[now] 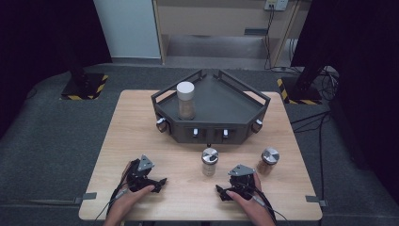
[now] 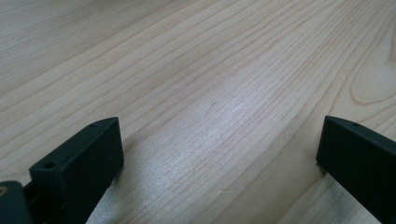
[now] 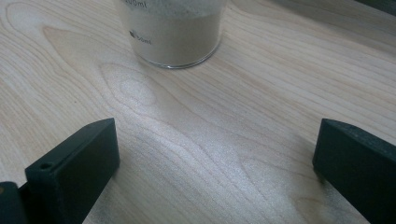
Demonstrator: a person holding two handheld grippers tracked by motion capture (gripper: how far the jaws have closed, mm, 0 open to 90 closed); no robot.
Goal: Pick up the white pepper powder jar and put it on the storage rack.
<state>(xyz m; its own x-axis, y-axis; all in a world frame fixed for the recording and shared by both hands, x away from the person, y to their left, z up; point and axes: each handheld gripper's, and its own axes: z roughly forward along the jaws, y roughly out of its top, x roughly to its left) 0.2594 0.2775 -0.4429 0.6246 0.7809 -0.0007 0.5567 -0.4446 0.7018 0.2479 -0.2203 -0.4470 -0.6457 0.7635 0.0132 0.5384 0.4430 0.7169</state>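
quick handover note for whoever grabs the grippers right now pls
Left gripper: open, empty, resting low over bare table.
Right gripper: open, empty, aimed at the silver-lidded jar just ahead of it.
Second silver-lidded jar stands to its right on the table.
White-lidded jar stands upright in the dark tray.
Done: one jar sits in the tray. Left, probably: move the two table jars in too.
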